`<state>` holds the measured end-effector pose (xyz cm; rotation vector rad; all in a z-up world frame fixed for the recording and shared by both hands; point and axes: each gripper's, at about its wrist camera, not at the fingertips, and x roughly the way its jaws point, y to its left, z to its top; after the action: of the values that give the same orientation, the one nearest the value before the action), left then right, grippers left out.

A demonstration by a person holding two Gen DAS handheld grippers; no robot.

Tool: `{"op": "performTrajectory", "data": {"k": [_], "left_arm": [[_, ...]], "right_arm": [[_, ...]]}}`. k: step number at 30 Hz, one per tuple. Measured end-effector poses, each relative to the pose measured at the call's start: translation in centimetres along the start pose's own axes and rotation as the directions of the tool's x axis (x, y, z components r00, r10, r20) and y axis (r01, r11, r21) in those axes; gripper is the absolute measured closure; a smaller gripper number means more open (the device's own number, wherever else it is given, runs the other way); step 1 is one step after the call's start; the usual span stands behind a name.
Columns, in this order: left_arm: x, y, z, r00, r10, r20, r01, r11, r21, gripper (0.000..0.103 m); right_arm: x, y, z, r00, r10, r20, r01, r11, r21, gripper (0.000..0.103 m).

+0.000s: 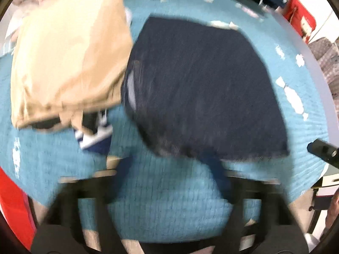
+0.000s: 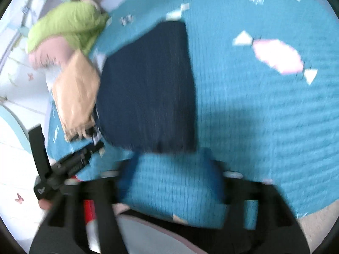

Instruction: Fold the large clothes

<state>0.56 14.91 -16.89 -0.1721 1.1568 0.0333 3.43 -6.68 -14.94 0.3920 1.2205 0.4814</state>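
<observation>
A folded navy garment [image 1: 201, 89] lies flat on the teal bedspread [image 1: 165, 207]; the right wrist view shows the same garment [image 2: 148, 89] just ahead of the fingers. My left gripper [image 1: 171, 182] is open, near the garment's closest edge, with only bedspread between its blue fingertips [image 1: 220, 180]. My right gripper [image 2: 171, 175] is also open and empty, just short of the garment's near edge. Both views are blurred.
A folded beige garment [image 1: 67, 59] lies left of the navy one, over a blue-and-white striped piece [image 1: 95, 135]. Green [image 2: 67, 25] and pink [image 2: 50, 53] clothes sit beyond it. A red object [image 1: 298, 14] stands past the bed's far right edge. The left gripper [image 2: 70, 165] shows at the left of the right wrist view.
</observation>
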Motion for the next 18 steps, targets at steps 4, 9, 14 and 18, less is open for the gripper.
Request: {"op": "performTrajectory", "data": {"k": [4,9,14,18], "left_arm": [[-1.3,0.5,1.8,0.998,-0.024,0.06,0.021,0.999,0.05,0.014],[-1.3,1.0,4.6,0.996,-0.065,0.054,0.063,0.997,0.038,0.013],[1.2,2.7,10.0,0.985,-0.172,0.022,0.172,0.985,0.028,0.012],[4.9,2.9,13.2,0.97,-0.239,-0.033,0.239,0.971,-0.015,0.012]], "right_arm": [[-1.2,-0.5,2.6,0.999,0.026,0.026,-0.026,1.0,-0.007,0.025],[-1.4,-0.6,4.5,0.999,0.011,0.042,-0.01,1.0,-0.028,0.022],[0.0,-0.9,6.9,1.0,0.026,0.009,-0.025,0.999,-0.039,0.016],[2.2,-0.9,8.5,0.999,0.035,-0.037,-0.038,0.998,-0.056,0.015]]}}
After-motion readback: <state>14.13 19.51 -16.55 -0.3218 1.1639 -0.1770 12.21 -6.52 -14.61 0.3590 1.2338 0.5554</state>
